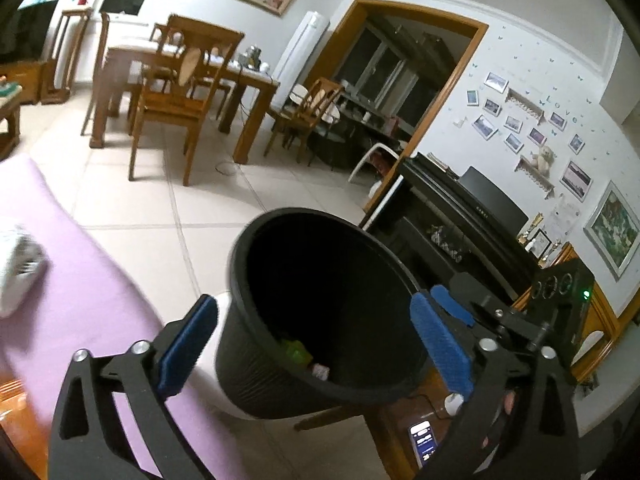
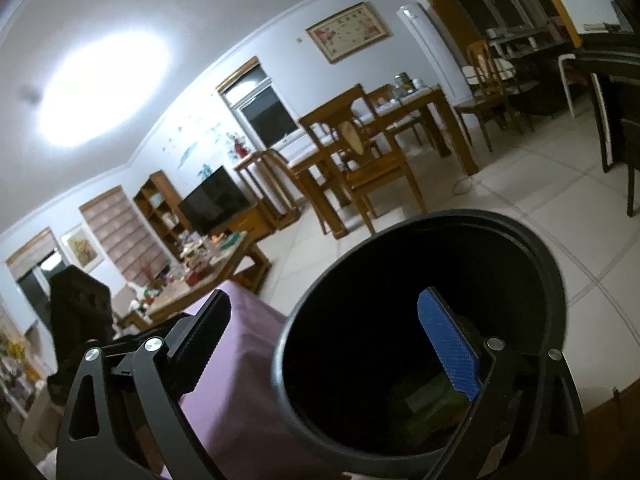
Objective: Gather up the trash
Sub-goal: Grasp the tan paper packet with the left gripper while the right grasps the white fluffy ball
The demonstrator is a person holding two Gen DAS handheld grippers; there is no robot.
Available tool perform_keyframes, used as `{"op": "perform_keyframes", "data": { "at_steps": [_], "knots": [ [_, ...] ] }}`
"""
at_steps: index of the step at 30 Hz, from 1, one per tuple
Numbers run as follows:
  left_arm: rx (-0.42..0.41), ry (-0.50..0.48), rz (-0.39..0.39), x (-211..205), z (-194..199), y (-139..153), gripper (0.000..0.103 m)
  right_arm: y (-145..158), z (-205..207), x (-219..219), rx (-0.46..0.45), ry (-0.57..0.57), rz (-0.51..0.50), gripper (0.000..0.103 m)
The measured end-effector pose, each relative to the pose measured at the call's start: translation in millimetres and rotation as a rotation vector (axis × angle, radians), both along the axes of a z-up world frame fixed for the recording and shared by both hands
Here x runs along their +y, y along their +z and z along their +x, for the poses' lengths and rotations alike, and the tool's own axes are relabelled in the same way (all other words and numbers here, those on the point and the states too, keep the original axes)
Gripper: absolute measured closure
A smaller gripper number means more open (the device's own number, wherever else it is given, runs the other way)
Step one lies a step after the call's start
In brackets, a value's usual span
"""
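Observation:
A black plastic waste bin point(image 1: 256, 372) stands tilted close in front of both grippers, its mouth toward the cameras. Inside it lie a green packet point(image 1: 296, 350) and a small pale scrap point(image 1: 320, 372); the right wrist view shows the same bin point(image 2: 552, 280) and green packet point(image 2: 432, 404). My left gripper point(image 1: 314, 308) is open, its blue pads apart on either side of the bin's mouth, nothing pressed between them. My right gripper point(image 2: 324, 300) is open too, one finger over the bin's mouth, the other over the purple cloth.
A purple cloth point(image 1: 80, 300) covers a surface to the left, with a blurred white object point(image 1: 16, 268) on it. A phone point(image 1: 424, 440) lies on a wooden table below. A black piano point(image 1: 480, 208) stands right; dining table and chairs point(image 1: 172, 92) stand across the tiled floor.

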State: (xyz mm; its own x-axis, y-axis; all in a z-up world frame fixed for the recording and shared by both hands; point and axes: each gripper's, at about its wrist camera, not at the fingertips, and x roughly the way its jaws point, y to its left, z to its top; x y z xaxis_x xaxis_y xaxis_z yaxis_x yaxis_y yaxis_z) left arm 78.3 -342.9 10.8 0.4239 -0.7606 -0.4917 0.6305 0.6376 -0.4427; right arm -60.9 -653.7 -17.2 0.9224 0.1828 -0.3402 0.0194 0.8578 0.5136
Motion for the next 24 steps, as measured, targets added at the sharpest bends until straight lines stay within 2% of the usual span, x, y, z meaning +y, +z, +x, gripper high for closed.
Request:
{"op": "perform_keyframes", "data": {
  "at_steps": [8,18,21,24],
  "knots": [
    [-0.056,0.132,0.010,78.9,-16.2,11.3,0.005,14.8,29.4,70.8,0.031,0.142,-0.032,0.008],
    [-0.098,0.369,0.013,222.0,-27.4,15.6,0.005,28.6,67.4,216.8,0.046,0.388,-0.160,0.008],
    [-0.136,0.458,0.058,273.2,-30.2,18.8,0.005,32.4,76.9,264.0,0.046,0.444,-0.206,0.008],
    [-0.145,0.511,0.166,317.4,-26.2,15.6,0.005,33.1,88.1,308.4,0.061,0.507,-0.259,0.008]
  ]
}}
